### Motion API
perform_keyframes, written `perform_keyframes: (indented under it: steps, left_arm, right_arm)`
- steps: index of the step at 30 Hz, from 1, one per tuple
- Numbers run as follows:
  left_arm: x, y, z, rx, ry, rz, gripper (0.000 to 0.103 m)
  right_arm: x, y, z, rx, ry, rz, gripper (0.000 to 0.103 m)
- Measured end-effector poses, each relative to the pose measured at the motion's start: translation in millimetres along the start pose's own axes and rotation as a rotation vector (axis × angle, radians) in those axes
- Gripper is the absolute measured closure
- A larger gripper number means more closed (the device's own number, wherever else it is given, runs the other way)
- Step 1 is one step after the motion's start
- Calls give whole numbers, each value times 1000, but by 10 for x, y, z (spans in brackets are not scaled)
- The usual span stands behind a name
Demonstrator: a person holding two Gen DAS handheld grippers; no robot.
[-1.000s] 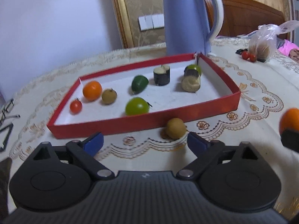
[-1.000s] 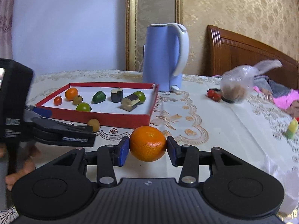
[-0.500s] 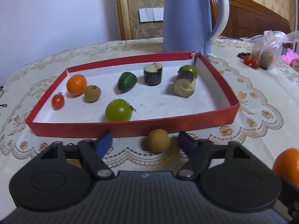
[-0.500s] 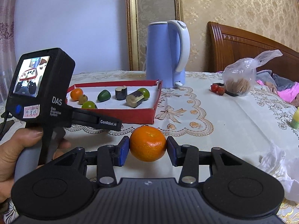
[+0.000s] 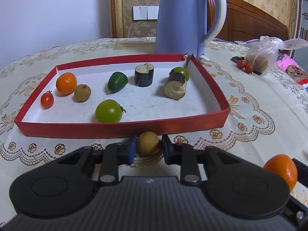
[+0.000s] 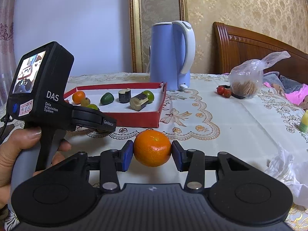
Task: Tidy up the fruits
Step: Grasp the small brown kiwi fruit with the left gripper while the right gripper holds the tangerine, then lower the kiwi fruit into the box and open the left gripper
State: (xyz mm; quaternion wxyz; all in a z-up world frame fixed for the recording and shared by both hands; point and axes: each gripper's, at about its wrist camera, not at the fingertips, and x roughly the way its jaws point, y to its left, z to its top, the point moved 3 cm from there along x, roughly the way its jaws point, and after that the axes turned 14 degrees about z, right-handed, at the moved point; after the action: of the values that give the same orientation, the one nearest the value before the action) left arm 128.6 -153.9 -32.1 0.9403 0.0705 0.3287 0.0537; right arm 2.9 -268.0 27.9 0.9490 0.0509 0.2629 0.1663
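A red tray on the tablecloth holds several fruits and vegetable pieces: an orange, a cherry tomato, a brown longan, a green tomato, a cucumber end and two dark cut pieces. My left gripper is shut on a yellow-brown longan just in front of the tray's near wall. My right gripper is shut on an orange mandarin, held above the table right of the tray. The mandarin also shows in the left wrist view.
A blue kettle stands behind the tray. A plastic bag with two cherry tomatoes beside it lies at the back right. White crumpled plastic lies at the near right. A small yellow-green bottle stands at the right edge.
My left gripper moved forward and closed its fingers on the longan in front of the tray. My right gripper keeps holding the mandarin, nearly still.
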Motion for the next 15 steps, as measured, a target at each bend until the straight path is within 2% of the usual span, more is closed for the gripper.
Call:
perform_keyframes:
  steps: [8, 15]
  left_arm:
    - [-40, 128, -39, 16, -16, 33, 78]
    - [-146, 438, 65, -15, -44, 33, 78]
  right_arm:
    - [11, 57, 17, -7, 1, 12, 61]
    - [17, 123, 30, -15, 0, 23, 60]
